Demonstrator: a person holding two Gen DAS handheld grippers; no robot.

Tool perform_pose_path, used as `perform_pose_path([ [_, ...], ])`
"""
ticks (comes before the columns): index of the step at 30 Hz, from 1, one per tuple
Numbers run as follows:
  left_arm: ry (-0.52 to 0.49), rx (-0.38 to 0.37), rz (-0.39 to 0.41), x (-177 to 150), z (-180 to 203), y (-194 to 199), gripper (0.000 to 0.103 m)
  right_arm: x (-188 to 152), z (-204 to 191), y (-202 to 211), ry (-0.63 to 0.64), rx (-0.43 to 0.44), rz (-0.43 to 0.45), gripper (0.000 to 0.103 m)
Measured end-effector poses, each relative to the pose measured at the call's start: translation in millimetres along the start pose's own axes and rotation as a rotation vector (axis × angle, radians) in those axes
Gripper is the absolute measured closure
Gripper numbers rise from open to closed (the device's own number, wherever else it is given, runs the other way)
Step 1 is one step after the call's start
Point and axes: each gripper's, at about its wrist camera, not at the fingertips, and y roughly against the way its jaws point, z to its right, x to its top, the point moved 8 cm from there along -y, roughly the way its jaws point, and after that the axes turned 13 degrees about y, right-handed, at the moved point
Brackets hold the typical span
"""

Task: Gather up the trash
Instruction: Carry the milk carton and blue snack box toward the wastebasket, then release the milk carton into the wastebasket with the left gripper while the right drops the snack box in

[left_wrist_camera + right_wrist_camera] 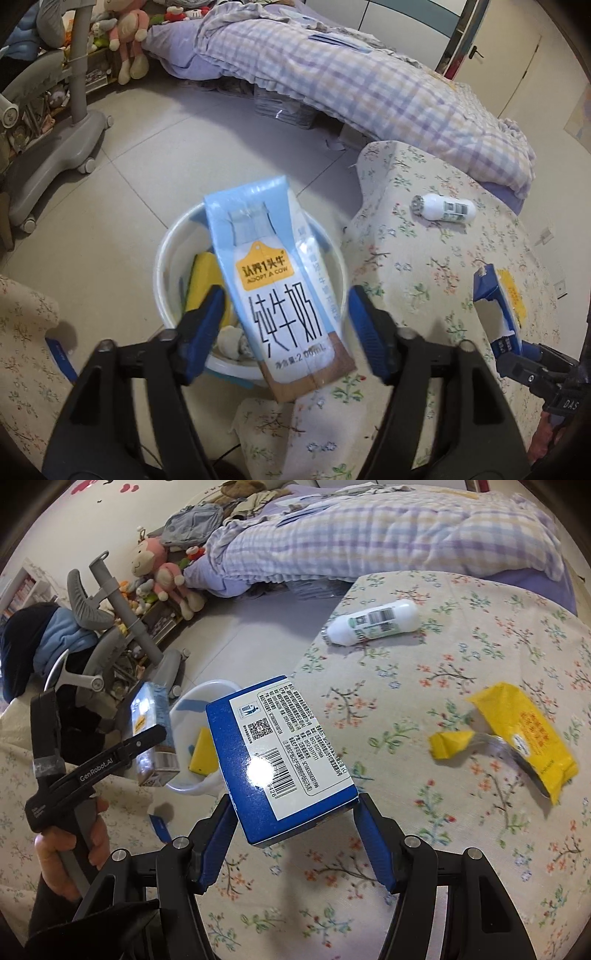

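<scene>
In the left wrist view my left gripper stands open over a white basin on the floor. A pale blue milk carton hangs between the fingers, touching only the left one, above the basin. In the right wrist view my right gripper is shut on a blue box and holds it above the flowered cloth. The basin holds a yellow packet. A white bottle and a yellow wrapper lie on the cloth.
A flowered cloth covers the table. The bed with a checked quilt stands behind. A grey wheeled chair base is at the left. Stuffed toys sit by the wall. The floor around the basin is tiled.
</scene>
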Motion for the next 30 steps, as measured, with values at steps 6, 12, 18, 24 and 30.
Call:
perform_pose_path([
  [6,0.005,0.103,0.026,1.5,-24.0,6.3,0.016,12.6,-21.5,-18.0,0.019,0.028,-0.006,0.037],
  [12,0.027,0.23,0.013,-3.4,-57.0,11.1,0.012,25.1,-44.6,-41.3,0.035,0.055,-0.017,0.037],
  [18,0.033,0.309,0.001,-10.0,-84.2,17.0,0.008,32.9,-61.9,-65.3,0.048,0.068,-0.034,0.037],
  [24,0.035,0.333,-0.008,-11.6,-100.9,19.9,0.007,37.5,-73.6,-81.2,0.061,0.079,-0.037,0.037],
  [30,0.052,0.331,-0.011,-9.9,-108.3,23.3,0.007,43.5,-83.6,-89.6,0.083,0.094,-0.013,0.037],
])
